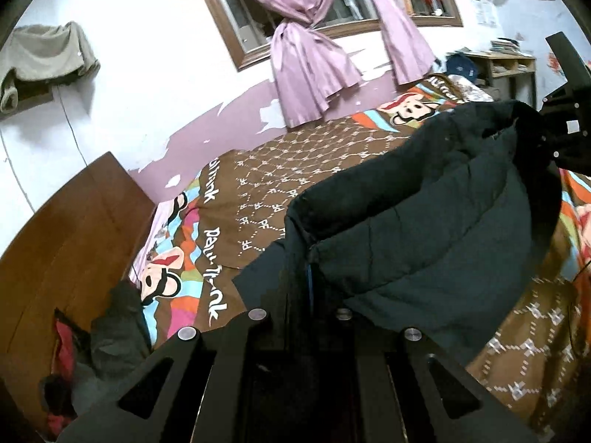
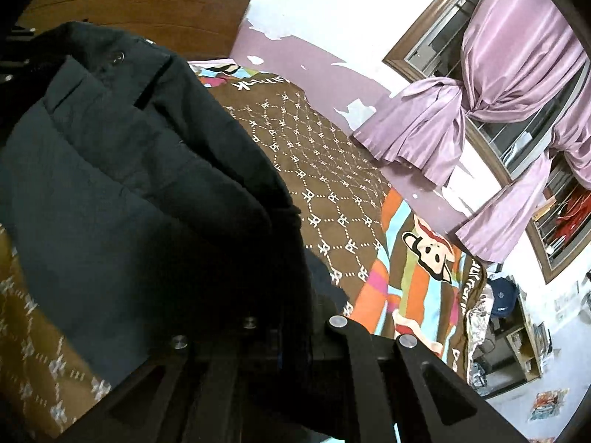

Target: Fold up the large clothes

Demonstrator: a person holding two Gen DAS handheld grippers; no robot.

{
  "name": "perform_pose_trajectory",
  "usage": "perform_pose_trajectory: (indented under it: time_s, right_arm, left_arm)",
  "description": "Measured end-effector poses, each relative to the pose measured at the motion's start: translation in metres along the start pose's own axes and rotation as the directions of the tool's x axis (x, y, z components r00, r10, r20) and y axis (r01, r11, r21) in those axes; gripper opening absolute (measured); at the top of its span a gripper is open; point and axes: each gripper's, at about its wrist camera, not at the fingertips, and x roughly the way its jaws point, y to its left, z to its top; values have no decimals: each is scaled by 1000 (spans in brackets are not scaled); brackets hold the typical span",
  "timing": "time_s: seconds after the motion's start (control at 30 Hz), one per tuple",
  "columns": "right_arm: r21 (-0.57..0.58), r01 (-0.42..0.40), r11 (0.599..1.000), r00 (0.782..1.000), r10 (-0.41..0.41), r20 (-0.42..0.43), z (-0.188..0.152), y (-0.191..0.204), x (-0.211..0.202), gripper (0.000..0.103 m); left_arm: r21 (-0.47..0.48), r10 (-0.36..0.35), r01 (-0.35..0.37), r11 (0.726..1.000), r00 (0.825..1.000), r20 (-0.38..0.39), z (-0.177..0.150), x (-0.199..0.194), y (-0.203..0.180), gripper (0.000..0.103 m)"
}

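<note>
we hold the dark padded jacket (image 1: 424, 221) lifted over the bed (image 1: 295, 170) so it hangs free to fold; left tongs (image 1: 308, 280) and right tongs (image 2: 295, 317) are both clamped on its edge, keeping it spread between them.

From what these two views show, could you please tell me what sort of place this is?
Most likely a home bedroom: a bed with a cartoon-print quilt and wooden headboard, plus a window hung with knotted pink curtains.
</note>
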Motion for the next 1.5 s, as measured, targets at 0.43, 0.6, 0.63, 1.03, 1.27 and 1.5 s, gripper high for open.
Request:
perform_pose_trajectory:
  time_s: [0.43, 0.6, 0.63, 1.03, 1.27, 1.5]
  right_arm:
    - [93, 49, 994, 998, -45, -44, 7, 16, 130, 7]
    - [114, 44, 993, 999, -42, -26, 0, 16, 137, 9]
    - [116, 46, 992, 999, -44, -19, -1, 17, 136, 9]
    - [232, -47, 972, 984, 5, 179, -4, 8, 69, 67]
    - [360, -255, 898, 943, 148, 299, -39, 18, 31, 94]
    - [397, -350, 849, 926, 248, 286, -77, 41, 28, 94]
  left_arm:
    - [-78, 105, -104, 992, 994, 14, 10, 143, 37, 5]
    - [-193, 73, -75, 978, 997, -15, 4, 170, 55, 5]
    - [-202, 74, -74, 977, 997, -10, 0, 171, 58, 5]
    - [-275, -38, 92, 957, 980, 194, -19, 87, 38, 77]
    - [-307, -182, 225, 925, 970, 161, -36, 72, 13, 78]
    - [-290, -258, 294, 911, 954, 154, -49, 61, -10, 78]
